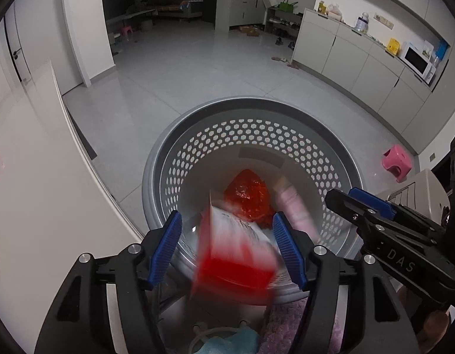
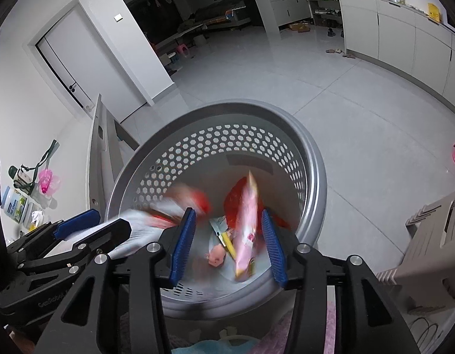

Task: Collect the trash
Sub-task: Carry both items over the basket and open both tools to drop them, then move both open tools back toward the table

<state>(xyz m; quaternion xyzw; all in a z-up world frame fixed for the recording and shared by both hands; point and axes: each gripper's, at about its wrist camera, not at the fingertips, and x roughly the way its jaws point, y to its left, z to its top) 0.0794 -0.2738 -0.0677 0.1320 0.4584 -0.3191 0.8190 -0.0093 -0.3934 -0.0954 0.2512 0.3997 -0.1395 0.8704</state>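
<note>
Hovering over a grey perforated basket [image 1: 301, 135], both grippers are seen with their blue pads parted. The left gripper [image 1: 227, 247] stands fairly wide, and a red-and-white carton [image 1: 236, 253] (blurred) is seen between the pads, apparently touched by neither, above the basket's near rim. The right gripper [image 2: 229, 246] stands narrower; a pink wrapper [image 2: 248, 230], also blurred, is caught between its pads without being pressed. A crumpled red bag [image 1: 248, 194] and some small scraps [image 2: 220, 244] are already lying on the basket's floor.
</note>
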